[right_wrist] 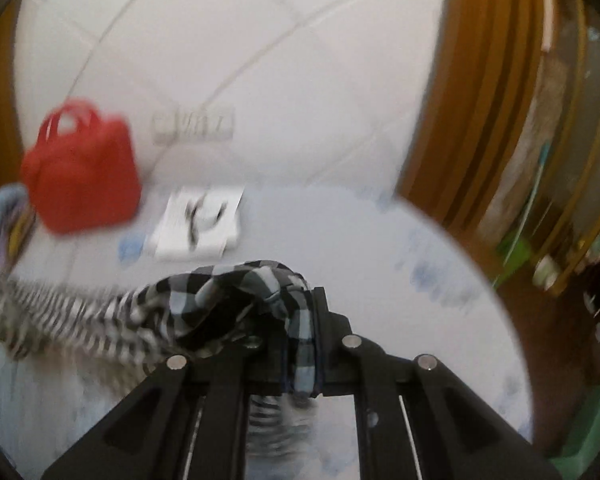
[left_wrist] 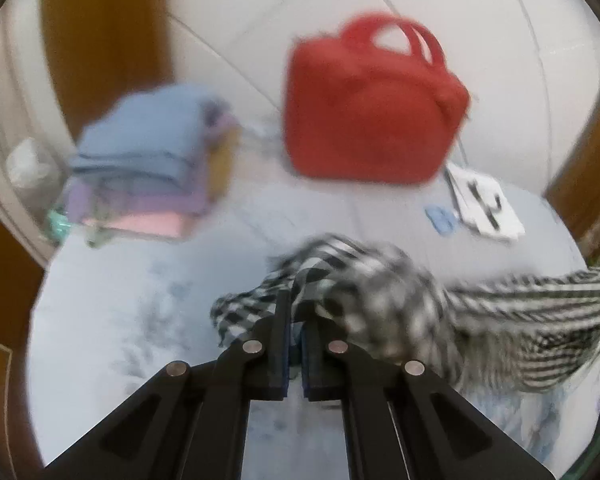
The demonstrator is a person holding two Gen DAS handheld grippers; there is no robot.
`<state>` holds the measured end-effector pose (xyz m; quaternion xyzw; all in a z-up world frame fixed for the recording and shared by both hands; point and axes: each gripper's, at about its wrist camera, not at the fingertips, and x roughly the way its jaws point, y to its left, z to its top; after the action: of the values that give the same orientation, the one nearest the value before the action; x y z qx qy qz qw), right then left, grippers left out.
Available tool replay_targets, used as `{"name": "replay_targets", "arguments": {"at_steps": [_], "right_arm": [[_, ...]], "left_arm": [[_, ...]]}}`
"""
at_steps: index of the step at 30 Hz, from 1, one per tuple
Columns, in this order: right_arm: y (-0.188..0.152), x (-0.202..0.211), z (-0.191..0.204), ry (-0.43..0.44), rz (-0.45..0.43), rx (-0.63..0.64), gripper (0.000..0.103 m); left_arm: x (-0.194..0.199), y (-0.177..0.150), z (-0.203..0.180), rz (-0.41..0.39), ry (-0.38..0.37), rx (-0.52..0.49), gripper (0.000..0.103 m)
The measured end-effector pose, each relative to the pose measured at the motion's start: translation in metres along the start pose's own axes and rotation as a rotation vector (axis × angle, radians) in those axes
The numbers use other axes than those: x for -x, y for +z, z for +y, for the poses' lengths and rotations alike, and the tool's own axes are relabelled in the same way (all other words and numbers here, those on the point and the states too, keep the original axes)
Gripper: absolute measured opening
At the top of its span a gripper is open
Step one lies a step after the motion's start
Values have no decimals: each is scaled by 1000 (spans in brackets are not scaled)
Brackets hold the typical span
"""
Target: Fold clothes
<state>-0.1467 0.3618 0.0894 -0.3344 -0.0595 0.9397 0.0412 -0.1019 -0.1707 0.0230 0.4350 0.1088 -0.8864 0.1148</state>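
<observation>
A black-and-white checked garment [left_wrist: 384, 300] hangs stretched between my two grippers above a pale blue patterned tablecloth [left_wrist: 140, 300]. My left gripper [left_wrist: 296, 300] is shut on one end of it, and the cloth runs off to the right. In the right wrist view my right gripper [right_wrist: 300, 300] is shut on the other end of the checked garment [right_wrist: 220, 296], which bunches over the fingers and trails off to the left. Both views are motion-blurred.
A stack of folded clothes [left_wrist: 148, 160], blue on top and pink below, sits at the back left. A red handbag [left_wrist: 372, 108] stands at the back. A white printed card [left_wrist: 488, 204] lies right of it. Wooden door frames [right_wrist: 484, 80] flank the tiled wall.
</observation>
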Motion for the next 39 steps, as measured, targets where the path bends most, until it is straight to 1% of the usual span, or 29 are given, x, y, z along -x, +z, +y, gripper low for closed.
{"name": "replay_targets", "arguments": {"at_steps": [1, 2, 4, 5, 6, 7, 8, 9, 10, 11, 12, 13, 14, 16, 19, 25, 28, 30, 31, 32, 33, 34, 35, 36, 37, 38, 39], "right_arm": [[12, -1, -7, 8, -2, -1, 9], [25, -7, -16, 15, 15, 4, 9], [44, -32, -33, 40, 73, 24, 9], [49, -48, -27, 55, 109, 35, 9], [51, -70, -16, 81, 144, 41, 12], [49, -87, -8, 96, 177, 44, 14], [46, -103, -1, 108, 209, 47, 21], [41, -121, 6, 118, 250, 39, 34], [34, -135, 11, 122, 280, 27, 43], [26, -146, 14, 127, 304, 16, 60], [19, -147, 14, 135, 310, 4, 70], [12, -146, 12, 143, 314, -7, 73], [4, -145, 8, 155, 325, -32, 74], [-15, -146, -3, 177, 358, -95, 77], [-46, -151, -24, 202, 425, -207, 77], [-105, -168, -57, 184, 563, -360, 77], [-121, -176, -62, 175, 595, -406, 77], [-127, -185, -60, 181, 600, -433, 77], [-128, -191, -58, 176, 602, -440, 77], [-129, -197, -55, 170, 603, -446, 77], [-131, -202, -52, 164, 605, -453, 77], [-131, -208, -49, 163, 607, -455, 77], [-132, -214, -43, 163, 609, -454, 77], [-131, -217, -35, 157, 608, -417, 74], [-130, -220, -25, 149, 607, -373, 60], [-129, -222, -16, 142, 606, -329, 19], [-127, -219, -11, 128, 593, -293, 15]], "left_arm": [[1, 7, 7, 7, -4, 16, 4], [-1, 13, 11, 12, 3, 23, 4], [-14, 21, 11, 28, 32, 16, 4], [-27, 24, 9, 48, 42, 12, 7], [-39, 27, 6, 68, 52, 13, 10], [-53, 27, 5, 90, 57, 18, 18], [-65, 27, 6, 114, 65, 26, 29], [-71, 25, 6, 128, 72, 33, 34], [-74, 22, 6, 137, 74, 37, 45], [-76, 19, 7, 145, 76, 41, 53], [-77, 16, 7, 151, 76, 41, 57], [-75, 13, 7, 152, 74, 38, 65], [-73, 10, 7, 151, 73, 39, 70], [-69, 7, 7, 148, 71, 44, 72], [-74, 7, 2, 154, 69, 38, 75], [-120, 10, -16, 226, 134, 13, 75], [-144, 7, -21, 267, 167, 1, 75], [-154, 3, -24, 280, 184, -8, 75], [-155, 1, -24, 285, 182, -3, 72], [-156, -2, -24, 289, 179, 1, 57], [-158, -4, -25, 294, 177, 6, 45], [-156, -6, -24, 296, 176, 11, 25], [-152, -8, -24, 295, 175, 18, 14], [-147, -9, -23, 294, 175, 25, 12], [-139, -11, -22, 287, 170, 29, 8], [-127, -14, -22, 274, 159, 30, 6], [-115, -17, -22, 261, 149, 31, 5]]}}
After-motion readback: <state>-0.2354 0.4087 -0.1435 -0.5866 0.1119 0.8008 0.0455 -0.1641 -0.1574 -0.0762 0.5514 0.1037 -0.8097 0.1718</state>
